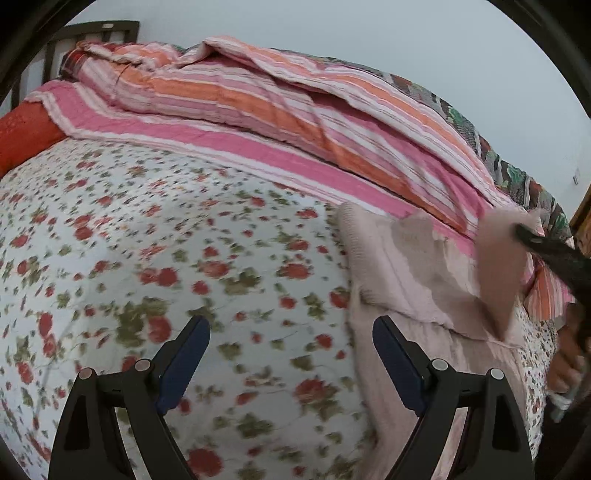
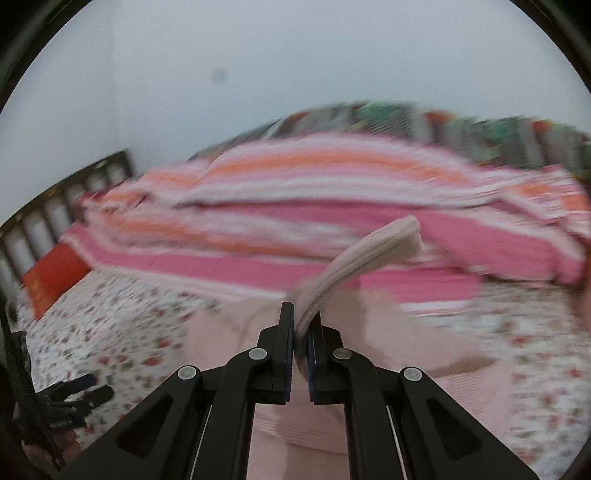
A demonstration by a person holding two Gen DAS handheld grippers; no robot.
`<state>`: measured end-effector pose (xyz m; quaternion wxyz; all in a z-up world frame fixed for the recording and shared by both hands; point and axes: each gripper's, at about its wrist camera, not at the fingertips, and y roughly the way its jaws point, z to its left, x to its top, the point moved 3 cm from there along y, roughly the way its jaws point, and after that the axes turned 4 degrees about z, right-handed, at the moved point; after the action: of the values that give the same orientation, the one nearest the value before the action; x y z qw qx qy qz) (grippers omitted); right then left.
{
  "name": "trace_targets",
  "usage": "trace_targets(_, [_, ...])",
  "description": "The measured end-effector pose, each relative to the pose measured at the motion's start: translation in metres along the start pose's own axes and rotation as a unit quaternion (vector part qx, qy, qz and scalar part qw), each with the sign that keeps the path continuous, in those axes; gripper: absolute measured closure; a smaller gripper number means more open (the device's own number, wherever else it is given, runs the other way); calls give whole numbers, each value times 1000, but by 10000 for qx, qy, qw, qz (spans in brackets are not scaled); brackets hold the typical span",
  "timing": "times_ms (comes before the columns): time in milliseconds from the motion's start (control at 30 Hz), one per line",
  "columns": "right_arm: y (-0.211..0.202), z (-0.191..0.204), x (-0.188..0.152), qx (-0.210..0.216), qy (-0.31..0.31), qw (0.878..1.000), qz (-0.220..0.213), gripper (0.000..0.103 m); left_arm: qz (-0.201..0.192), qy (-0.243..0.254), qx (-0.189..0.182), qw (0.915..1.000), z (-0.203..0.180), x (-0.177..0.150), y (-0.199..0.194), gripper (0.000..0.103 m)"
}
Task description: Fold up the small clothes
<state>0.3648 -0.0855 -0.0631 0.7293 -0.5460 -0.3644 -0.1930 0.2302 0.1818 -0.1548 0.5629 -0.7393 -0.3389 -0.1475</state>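
Observation:
A pale pink knitted garment (image 1: 410, 280) lies on the floral bedsheet (image 1: 147, 240), to the right in the left wrist view. My left gripper (image 1: 291, 332) is open and empty, hovering over the sheet at the garment's left edge. My right gripper (image 2: 303, 317) is shut on a ribbed edge of the garment (image 2: 354, 258) and holds it lifted above the rest of the garment (image 2: 229, 332). The right gripper's tip also shows in the left wrist view (image 1: 524, 232), holding up a raised flap. The right wrist view is blurred.
A pink and orange striped quilt (image 1: 277, 110) is heaped along the far side of the bed. A red pillow (image 1: 22, 136) and a dark headboard (image 1: 92, 33) are at the far left. The left gripper (image 2: 74, 398) shows at the lower left of the right wrist view.

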Motion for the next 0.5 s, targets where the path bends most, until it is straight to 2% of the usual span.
trace_targets(133, [73, 31, -23, 394, -74, 9965, 737, 94, 78, 75, -36, 9999, 7, -7, 3, 14])
trace_targets(200, [94, 39, -33, 497, -94, 9939, 976, 75, 100, 182, -8, 9998, 6, -8, 6, 14])
trace_targets(233, [99, 40, -37, 598, -87, 9920, 1111, 58, 114, 205, -13, 9997, 4, -8, 7, 14])
trace_targets(267, [99, 39, -41, 700, -66, 9907, 1161, 54, 129, 223, -49, 9997, 2, -8, 8, 14])
trace_targets(300, [95, 37, -43, 764, -41, 9901, 1178, 54, 139, 234, -115, 9996, -1, -7, 10, 14])
trace_targets(333, [87, 34, -43, 792, -11, 9903, 1138, 53, 139, 240, -185, 9994, -4, -5, 11, 14])
trace_targets(400, [60, 19, -42, 824, 9, 9923, 924, 46, 161, 263, -369, 9988, -14, -1, 16, 14])
trace_targets(467, [34, 4, -42, 695, -4, 9956, 621, 36, 201, 342, -516, 9979, -26, 4, 21, 14])
trace_targets(500, [18, -10, -46, 509, -15, 9977, 450, 35, 207, 403, -586, 9973, -33, 6, 24, 14])
